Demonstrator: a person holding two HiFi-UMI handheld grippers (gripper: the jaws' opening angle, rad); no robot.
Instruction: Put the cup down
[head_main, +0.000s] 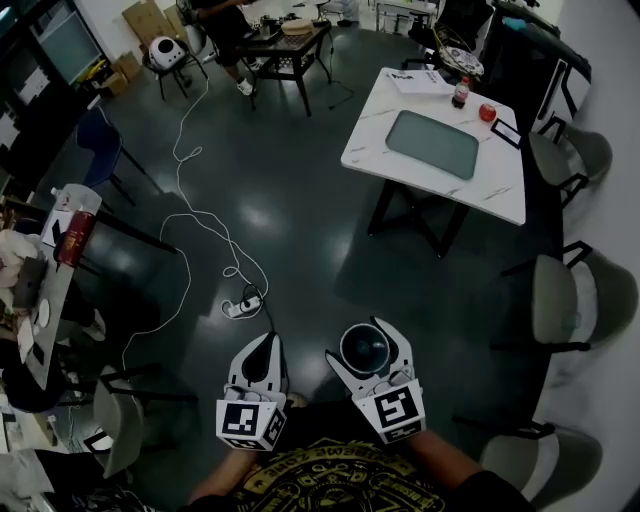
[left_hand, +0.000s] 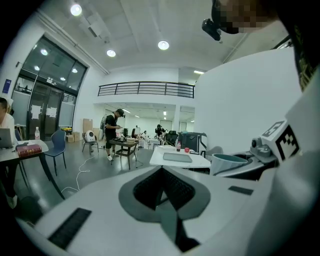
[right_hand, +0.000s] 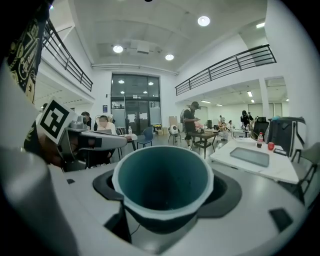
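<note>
A teal cup (right_hand: 162, 182) with a pale rim sits upright between the jaws of my right gripper (head_main: 366, 347), which is shut on its sides. I look straight down into the empty cup (head_main: 363, 346) in the head view. My left gripper (head_main: 262, 350) hangs beside it at the same height, shut, with nothing between its pads. Both are held close to the person's chest, high above the dark floor. The left gripper view shows the cup (left_hand: 227, 162) to the right of its jaws. A white table (head_main: 500, 190) stands far ahead on the right.
A grey tray (head_main: 432, 144), a red-capped bottle (head_main: 460, 92) and a red round thing (head_main: 487, 112) lie on the white table. Grey chairs (head_main: 565, 300) line its right side. A white cable (head_main: 200, 225) and power strip (head_main: 242, 305) lie on the floor. A cluttered table (head_main: 55, 290) stands left.
</note>
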